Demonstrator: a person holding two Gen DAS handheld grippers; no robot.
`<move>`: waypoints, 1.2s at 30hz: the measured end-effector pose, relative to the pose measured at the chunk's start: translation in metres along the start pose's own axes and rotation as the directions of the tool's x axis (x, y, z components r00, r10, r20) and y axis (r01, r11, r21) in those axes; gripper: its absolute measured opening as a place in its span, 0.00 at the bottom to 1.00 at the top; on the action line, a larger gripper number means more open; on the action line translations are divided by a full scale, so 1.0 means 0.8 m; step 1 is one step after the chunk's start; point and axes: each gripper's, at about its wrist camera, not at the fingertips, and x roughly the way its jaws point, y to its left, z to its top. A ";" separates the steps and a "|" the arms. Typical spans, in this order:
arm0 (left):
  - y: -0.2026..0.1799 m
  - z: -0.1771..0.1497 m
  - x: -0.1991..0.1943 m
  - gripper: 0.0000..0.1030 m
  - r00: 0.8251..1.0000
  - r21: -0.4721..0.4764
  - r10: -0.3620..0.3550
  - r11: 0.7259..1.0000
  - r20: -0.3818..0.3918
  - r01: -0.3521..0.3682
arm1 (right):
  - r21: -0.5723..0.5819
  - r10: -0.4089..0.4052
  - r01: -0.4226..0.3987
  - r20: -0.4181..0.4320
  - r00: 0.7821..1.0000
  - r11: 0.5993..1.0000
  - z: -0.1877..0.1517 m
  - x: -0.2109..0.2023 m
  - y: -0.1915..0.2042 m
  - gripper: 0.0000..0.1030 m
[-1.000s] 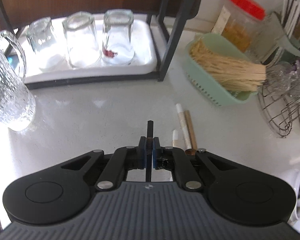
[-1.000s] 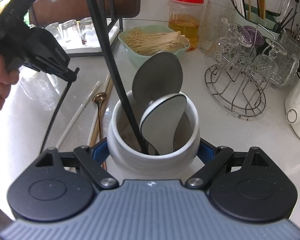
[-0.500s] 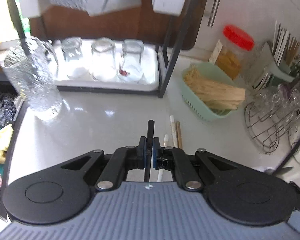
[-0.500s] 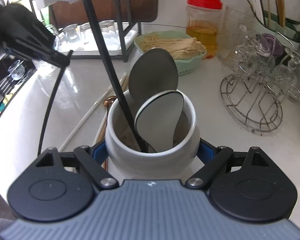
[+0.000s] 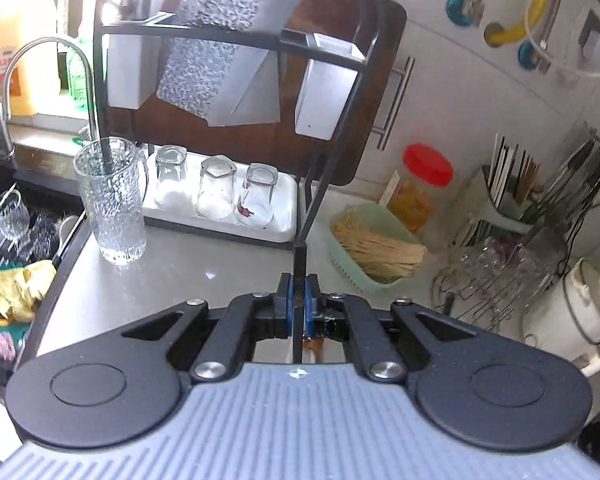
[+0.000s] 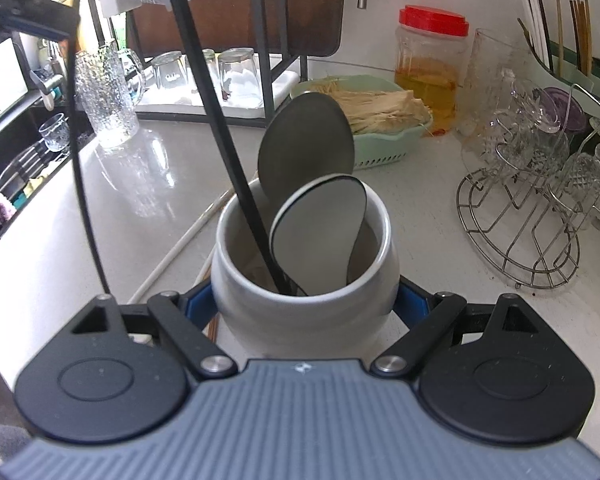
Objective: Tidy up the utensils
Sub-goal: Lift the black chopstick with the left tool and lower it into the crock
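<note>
Our right gripper (image 6: 306,300) has its fingers clamped around the white ceramic crock (image 6: 300,300), which holds two ladles (image 6: 320,232) and a black-handled utensil (image 6: 220,120). Our left gripper (image 5: 298,304) has its fingers pressed together on a thin black chopstick (image 5: 300,260), raised above the surface (image 5: 180,276). Ahead and to the right of those fingers, a green basket (image 5: 352,276) holds dried noodles (image 5: 380,252).

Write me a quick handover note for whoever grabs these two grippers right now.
Left gripper: shut on a thin black utensil, lifted off the counter.
Right gripper: jaws clamped around the white crock.
In the crock: two large spoons and one black utensil handle.
Left: drop the held utensil into the crock, then collect the white stick and the other pieces lying on the counter beside the crock.
</note>
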 end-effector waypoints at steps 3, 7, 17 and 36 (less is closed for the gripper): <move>-0.005 -0.001 -0.014 0.06 1.000 0.010 0.001 1.000 0.018 -0.001 | -0.012 0.006 -0.006 0.005 1.000 1.000 -0.002 -0.001 0.000 0.88; -0.015 0.000 -0.037 0.06 0.999 0.012 -0.017 1.000 0.036 0.017 | -0.017 0.013 -0.013 0.009 1.000 1.000 -0.002 -0.001 -0.001 0.88; -0.063 0.027 -0.089 0.06 0.992 0.086 -0.100 0.992 0.080 0.093 | -0.030 0.032 -0.031 0.017 0.999 0.999 -0.008 -0.006 0.001 0.88; -0.136 0.049 -0.089 0.06 0.967 0.185 -0.231 0.960 0.104 0.209 | -0.017 0.022 -0.022 0.019 1.000 1.000 -0.013 -0.010 0.005 0.88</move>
